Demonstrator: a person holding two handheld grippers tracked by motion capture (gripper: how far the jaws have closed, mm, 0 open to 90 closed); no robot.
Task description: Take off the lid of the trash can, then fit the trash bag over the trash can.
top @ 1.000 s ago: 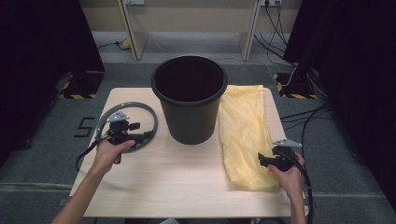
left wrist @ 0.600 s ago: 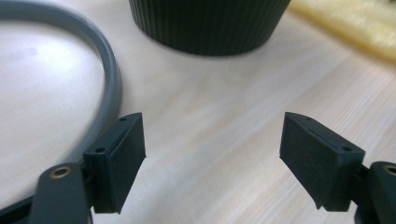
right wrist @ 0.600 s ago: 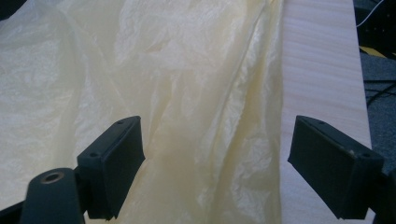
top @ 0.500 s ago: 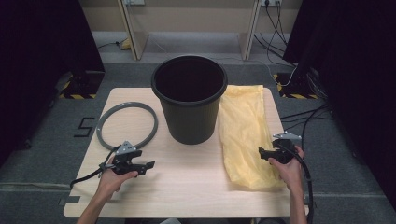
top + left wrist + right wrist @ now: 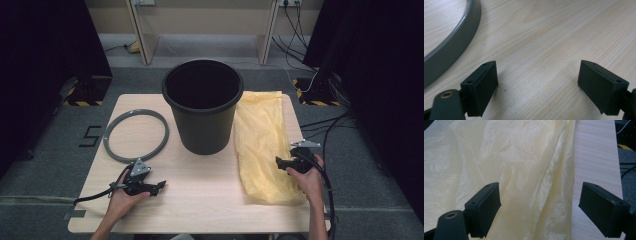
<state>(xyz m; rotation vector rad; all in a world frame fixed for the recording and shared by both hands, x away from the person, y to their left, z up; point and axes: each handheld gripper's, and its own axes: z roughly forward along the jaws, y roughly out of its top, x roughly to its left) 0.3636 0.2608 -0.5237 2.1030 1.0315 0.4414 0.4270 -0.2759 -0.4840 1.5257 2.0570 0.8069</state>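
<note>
Right tool gapes over bag edge

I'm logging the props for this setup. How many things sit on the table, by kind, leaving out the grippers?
Black bin: 1
Grey ring: 1
Yellow plastic bag: 1
Total: 3

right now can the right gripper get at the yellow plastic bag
Probably yes. The right gripper sits at the edge of the thin yellow plastic bag lying flat on the wooden table, its jaws open over the film with nothing between them.
</note>
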